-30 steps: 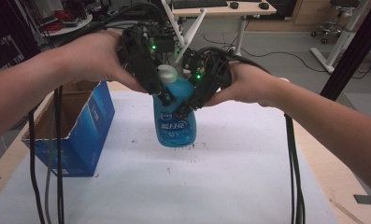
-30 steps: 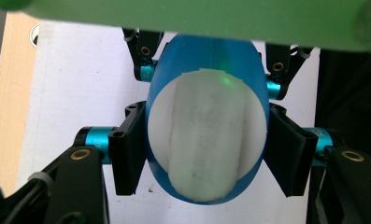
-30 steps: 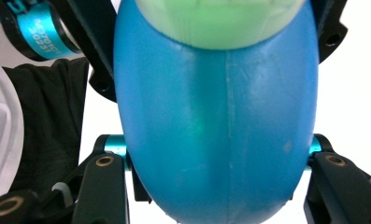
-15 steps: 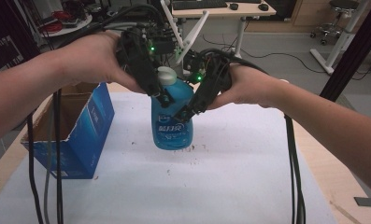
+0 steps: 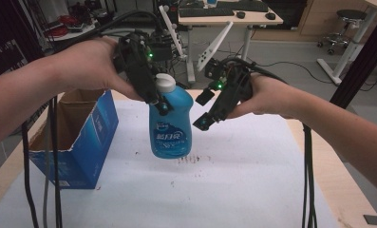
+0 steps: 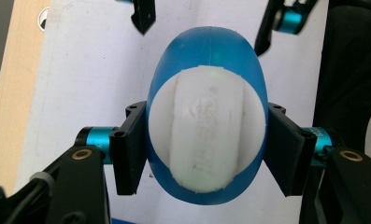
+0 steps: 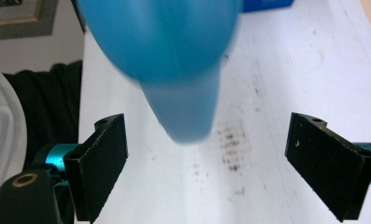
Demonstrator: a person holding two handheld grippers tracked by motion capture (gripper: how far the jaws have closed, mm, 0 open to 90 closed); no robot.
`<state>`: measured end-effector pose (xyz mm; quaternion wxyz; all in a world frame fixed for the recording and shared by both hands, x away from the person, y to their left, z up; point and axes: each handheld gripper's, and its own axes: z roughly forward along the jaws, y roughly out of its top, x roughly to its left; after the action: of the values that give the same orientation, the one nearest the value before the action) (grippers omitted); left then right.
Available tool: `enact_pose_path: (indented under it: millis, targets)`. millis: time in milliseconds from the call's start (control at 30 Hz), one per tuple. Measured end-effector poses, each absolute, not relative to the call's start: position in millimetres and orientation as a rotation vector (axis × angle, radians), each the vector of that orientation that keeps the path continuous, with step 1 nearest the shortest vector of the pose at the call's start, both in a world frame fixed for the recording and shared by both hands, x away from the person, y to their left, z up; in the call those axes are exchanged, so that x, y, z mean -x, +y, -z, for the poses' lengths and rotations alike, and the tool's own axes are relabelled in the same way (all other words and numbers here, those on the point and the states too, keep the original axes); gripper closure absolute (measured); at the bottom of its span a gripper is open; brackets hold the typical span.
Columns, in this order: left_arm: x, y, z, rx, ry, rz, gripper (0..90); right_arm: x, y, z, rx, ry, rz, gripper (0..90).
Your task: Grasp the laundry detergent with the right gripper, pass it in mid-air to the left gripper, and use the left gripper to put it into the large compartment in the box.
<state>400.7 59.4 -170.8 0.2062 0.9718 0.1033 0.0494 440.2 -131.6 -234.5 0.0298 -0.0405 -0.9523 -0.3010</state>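
A blue detergent bottle with a white cap hangs above the table. My left gripper is shut on it just below the cap. In the left gripper view both pads press the blue shoulders of the bottle around the white cap. My right gripper is just right of the bottle and apart from it. Its jaws have just been opening and stand wide. In the right gripper view the blurred bottle hangs ahead of the right gripper, touching neither pad.
An open blue cardboard box stands at the table's left. The table is covered by a white sheet with dark smudges under the bottle. Cables trail from both hands. Desks and a stool stand beyond the table.
The right gripper has opened, let go of the bottle and drawn back to the right. The bottle stays in the left gripper and now hangs more upright.
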Motion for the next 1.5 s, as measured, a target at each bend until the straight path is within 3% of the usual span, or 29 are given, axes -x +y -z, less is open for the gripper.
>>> enact_pose_path:
  millis: [333,1000,1267,1500]
  targets:
    - [-399,87,151,-2.647,0.401,-0.18,38.0,-454,-167,242,0.252,-2.997,0.789,12.7]
    - [-391,186,99,-2.462,0.841,-0.378,38.0,-476,-235,236,0.505,-3.021,0.719,12.7]
    - [-388,233,93,-2.383,1.061,-0.474,38.1,-480,-258,236,0.605,-3.02,0.721,12.7]
    - [-387,255,101,-2.365,1.148,-0.506,38.1,-481,-275,233,0.681,-3.013,0.742,12.7]
